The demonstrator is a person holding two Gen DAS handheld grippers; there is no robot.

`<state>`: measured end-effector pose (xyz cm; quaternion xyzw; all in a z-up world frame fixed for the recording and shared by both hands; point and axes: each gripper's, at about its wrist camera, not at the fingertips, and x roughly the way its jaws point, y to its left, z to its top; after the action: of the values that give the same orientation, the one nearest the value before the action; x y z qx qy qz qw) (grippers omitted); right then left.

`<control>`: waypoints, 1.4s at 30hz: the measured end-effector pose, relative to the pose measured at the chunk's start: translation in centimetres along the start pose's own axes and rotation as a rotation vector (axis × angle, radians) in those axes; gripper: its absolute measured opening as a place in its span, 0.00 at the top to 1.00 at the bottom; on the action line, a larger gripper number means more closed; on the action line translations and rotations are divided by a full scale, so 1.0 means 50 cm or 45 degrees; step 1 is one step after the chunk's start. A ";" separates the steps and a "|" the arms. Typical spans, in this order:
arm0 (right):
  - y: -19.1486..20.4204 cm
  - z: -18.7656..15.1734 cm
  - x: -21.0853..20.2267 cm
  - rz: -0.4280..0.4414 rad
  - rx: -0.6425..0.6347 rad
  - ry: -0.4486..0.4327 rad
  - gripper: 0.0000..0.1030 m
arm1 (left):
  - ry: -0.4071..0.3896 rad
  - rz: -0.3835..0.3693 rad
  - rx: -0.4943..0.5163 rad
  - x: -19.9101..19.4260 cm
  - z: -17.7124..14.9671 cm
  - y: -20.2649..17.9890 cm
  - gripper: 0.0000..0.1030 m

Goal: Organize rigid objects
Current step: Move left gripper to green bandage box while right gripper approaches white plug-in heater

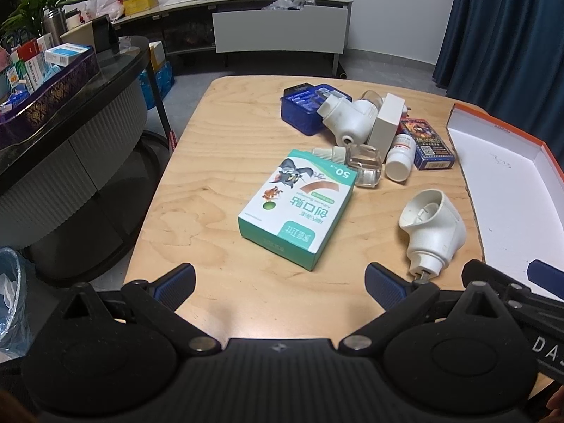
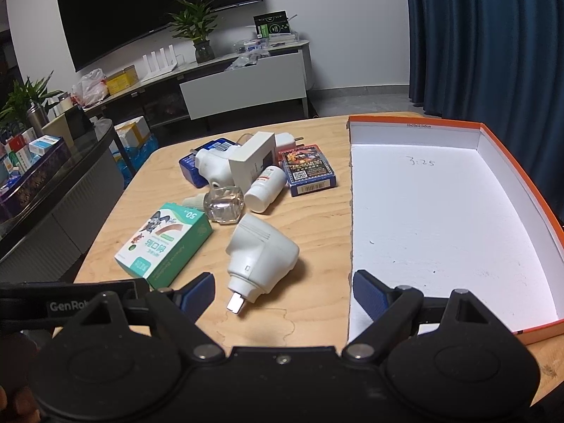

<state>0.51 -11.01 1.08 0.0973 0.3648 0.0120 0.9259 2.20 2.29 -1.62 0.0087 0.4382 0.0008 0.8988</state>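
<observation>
We hold both tongs spread wide and empty just above the near edge of the surface (image 1: 197,176) — the left tongs (image 1: 280,282) facing the green bandage box (image 1: 299,208), the right tongs (image 2: 283,287) facing the near white plug-in unit (image 2: 261,250). Beyond these lie the glass bottle (image 2: 225,208), pill bottle (image 2: 266,190), card pack (image 2: 306,169), white box (image 2: 252,162), second plug-in unit (image 1: 347,120) and blue case (image 1: 303,105). The orange-rimmed tray (image 2: 511,162) holds nothing — so, we judge, sorting has not begun.

table (image 1: 218,162): pale grained wood | plug-in heater (image 2: 261,250): matt white plastic | bandage box (image 1: 299,204): glossy card | bottle (image 2: 225,208): clear glass
</observation>
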 end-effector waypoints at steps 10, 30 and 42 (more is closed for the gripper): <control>0.006 0.001 0.013 0.004 0.000 0.019 0.03 | 0.010 -0.003 0.006 0.012 0.005 0.004 0.00; 0.010 0.002 0.031 0.001 -0.002 0.049 0.03 | 0.030 -0.008 0.018 0.035 0.012 0.006 0.00; 0.012 0.008 0.051 -0.007 -0.012 0.072 0.03 | 0.041 -0.011 0.029 0.050 0.021 0.005 0.00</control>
<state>2.70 -10.25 -0.23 0.0915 0.3911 0.0141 0.9157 4.57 2.54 -2.92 0.0169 0.4526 -0.0078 0.8915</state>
